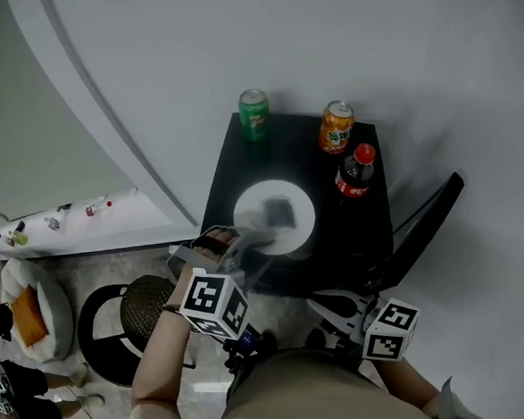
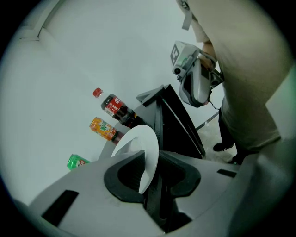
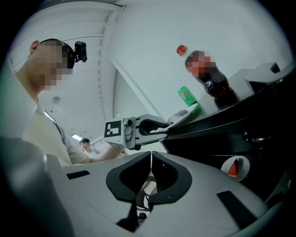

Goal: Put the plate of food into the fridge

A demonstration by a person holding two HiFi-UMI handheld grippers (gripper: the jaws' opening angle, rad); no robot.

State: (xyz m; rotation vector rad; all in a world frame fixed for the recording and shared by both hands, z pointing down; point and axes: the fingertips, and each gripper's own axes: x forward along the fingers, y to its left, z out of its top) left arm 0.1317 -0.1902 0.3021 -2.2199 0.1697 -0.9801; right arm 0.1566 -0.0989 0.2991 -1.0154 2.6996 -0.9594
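Gripping the plate (image 2: 141,143) rim at lower centre, my left gripper (image 2: 151,176) is clenched; right gripper (image 3: 150,178) closed, empty. Next: lift level toward fridge (image 1: 228,175).

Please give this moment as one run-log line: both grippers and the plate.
left gripper: shut on plate rim | right gripper: shut, empty | plate: with food, on black fridge top | nearby: green can, orange can, cola bottle

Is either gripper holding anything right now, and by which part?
The left gripper holds the white plate by its near rim, pinched between the jaws. The right gripper is shut, empty.
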